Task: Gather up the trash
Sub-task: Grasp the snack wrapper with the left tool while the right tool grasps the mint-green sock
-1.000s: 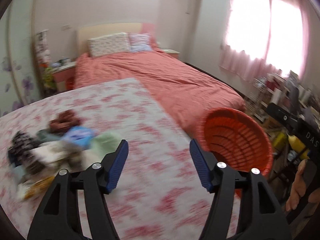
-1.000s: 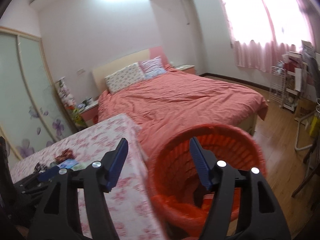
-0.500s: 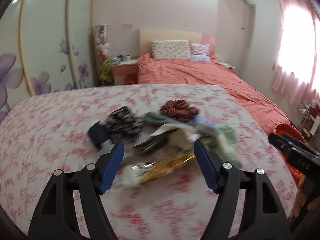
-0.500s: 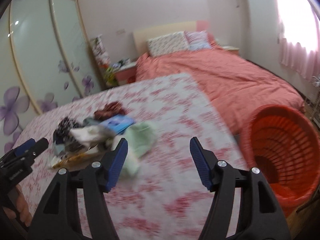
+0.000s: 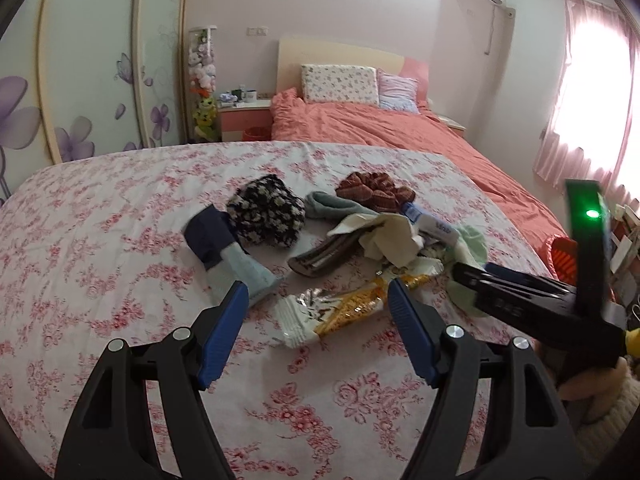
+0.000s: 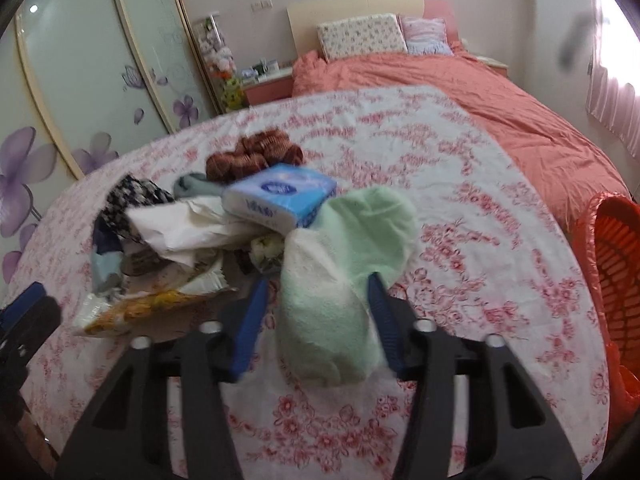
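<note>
My right gripper (image 6: 316,304) is closing around the pale green sock (image 6: 344,272). My left gripper (image 5: 316,312) is spread apart above the yellow wrapper (image 5: 340,312), orange basket (image 6: 612,264) at three o'clock.

Pink-floral cloth (image 5: 120,240), orange basket (image 6: 612,248), seemingly mint sock (image 6: 340,280)

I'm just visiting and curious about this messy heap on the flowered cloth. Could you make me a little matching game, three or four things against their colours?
Things:
1. snack wrapper
2. tissue pack
3. fluffy sock
4. basket

Colours:
A. pale green
B. orange-red
C. yellow and white
D. blue and white

Pairs: 1-C, 2-D, 3-A, 4-B.

The sock lies between the jaws of the right gripper, which are closing; the left gripper is open over the wrapper.
</note>
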`<state>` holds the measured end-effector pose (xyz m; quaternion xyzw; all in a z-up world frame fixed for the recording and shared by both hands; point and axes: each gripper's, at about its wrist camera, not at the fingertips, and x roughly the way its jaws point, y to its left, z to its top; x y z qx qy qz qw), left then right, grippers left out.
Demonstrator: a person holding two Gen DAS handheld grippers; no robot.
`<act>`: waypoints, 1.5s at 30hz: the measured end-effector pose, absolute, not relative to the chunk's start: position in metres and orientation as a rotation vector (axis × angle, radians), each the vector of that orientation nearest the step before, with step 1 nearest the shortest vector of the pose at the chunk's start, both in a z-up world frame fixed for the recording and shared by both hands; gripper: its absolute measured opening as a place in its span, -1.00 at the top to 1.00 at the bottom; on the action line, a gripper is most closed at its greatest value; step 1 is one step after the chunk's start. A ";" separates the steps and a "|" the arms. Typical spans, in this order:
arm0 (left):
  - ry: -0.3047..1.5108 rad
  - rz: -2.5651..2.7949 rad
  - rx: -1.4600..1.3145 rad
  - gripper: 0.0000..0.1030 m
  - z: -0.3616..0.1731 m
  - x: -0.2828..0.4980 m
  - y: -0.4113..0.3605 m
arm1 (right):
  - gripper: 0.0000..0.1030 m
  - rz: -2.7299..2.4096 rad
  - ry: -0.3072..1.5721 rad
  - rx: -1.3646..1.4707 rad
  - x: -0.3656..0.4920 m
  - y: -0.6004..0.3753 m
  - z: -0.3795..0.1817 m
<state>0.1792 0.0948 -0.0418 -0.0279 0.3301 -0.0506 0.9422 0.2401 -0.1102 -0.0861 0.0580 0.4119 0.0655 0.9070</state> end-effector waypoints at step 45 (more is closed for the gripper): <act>0.921 -0.222 0.016 0.16 -0.088 0.217 0.033 | 0.85 0.034 0.846 0.248 0.204 -0.179 -0.081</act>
